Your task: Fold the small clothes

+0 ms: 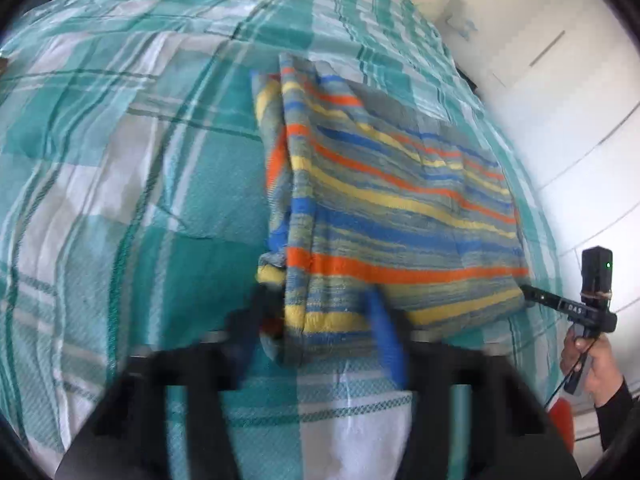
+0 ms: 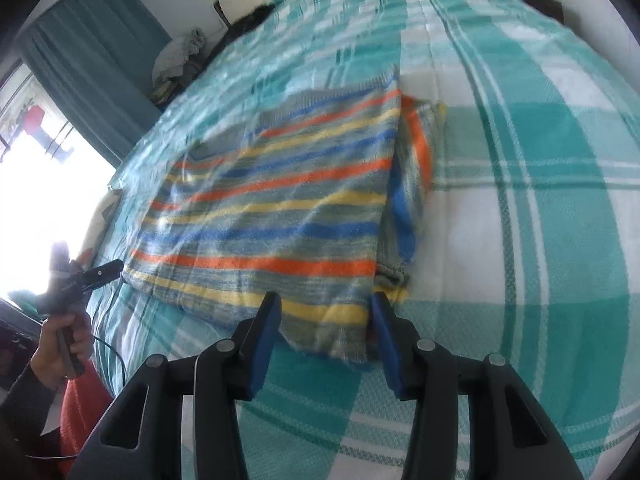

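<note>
Folded garment (image 1: 384,208) lies flat on the bed (image 1: 120,184), both claws at its near edge.

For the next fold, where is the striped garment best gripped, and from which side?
Grip the striped garment at its near hem corners, coming in from the near edge: that hem lies at the open right gripper and left gripper, while its far edge lies flat on the plaid bedspread.
</note>
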Demonstrator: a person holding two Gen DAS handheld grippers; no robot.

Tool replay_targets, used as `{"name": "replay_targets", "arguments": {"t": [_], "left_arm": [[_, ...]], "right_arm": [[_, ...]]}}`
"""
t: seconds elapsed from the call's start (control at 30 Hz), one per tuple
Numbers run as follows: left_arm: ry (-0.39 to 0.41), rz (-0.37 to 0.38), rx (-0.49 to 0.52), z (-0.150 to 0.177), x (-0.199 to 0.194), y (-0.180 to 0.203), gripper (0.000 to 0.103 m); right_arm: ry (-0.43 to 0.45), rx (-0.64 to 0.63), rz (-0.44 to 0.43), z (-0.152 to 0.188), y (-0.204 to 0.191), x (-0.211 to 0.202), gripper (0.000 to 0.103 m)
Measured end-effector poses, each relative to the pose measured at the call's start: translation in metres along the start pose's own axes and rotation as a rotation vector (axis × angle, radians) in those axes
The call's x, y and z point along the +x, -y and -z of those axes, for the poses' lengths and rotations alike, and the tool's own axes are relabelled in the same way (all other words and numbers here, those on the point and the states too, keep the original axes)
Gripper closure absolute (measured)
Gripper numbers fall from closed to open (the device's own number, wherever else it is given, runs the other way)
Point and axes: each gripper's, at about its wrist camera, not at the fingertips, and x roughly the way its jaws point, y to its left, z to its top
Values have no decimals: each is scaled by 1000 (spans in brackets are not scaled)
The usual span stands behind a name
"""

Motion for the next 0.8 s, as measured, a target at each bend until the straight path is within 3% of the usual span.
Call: {"name": "replay_targets", "arguments": {"t": [0.03, 0.23, 0.33, 0.47, 0.5, 0.57, 0.63, 0.7, 0.8], "left_arm": [[-19, -23, 24, 1, 3, 4, 101], [-85, -48, 97, 17, -13, 1, 101], [-112, -53, 90, 16, 4, 1, 100], [-101, -57, 77, 19, -3, 3, 95], [-98, -60, 71, 21, -9, 2, 89], [-58, -121, 86, 23, -25, 7, 73], [26, -193, 134, 24, -44, 20, 43], [113, -222, 180, 20, -56, 38, 31], [161, -166, 228, 14, -53, 60, 22]], "right_arm": [[-22, 22, -3, 1, 3, 3, 97], [-54, 14, 25, 22, 2, -32, 98], [-88, 62, 48, 24, 13, -6, 98], [-54, 56, 71, 24, 9, 0, 97], [-42, 54, 69, 25, 8, -3, 97], [-21, 46, 59, 31, 6, -14, 84], [29, 21, 119, 37, 0, -31, 70], [113, -51, 167, 40, -17, -49, 69], [182, -147, 112, 33, -48, -57, 69]]}}
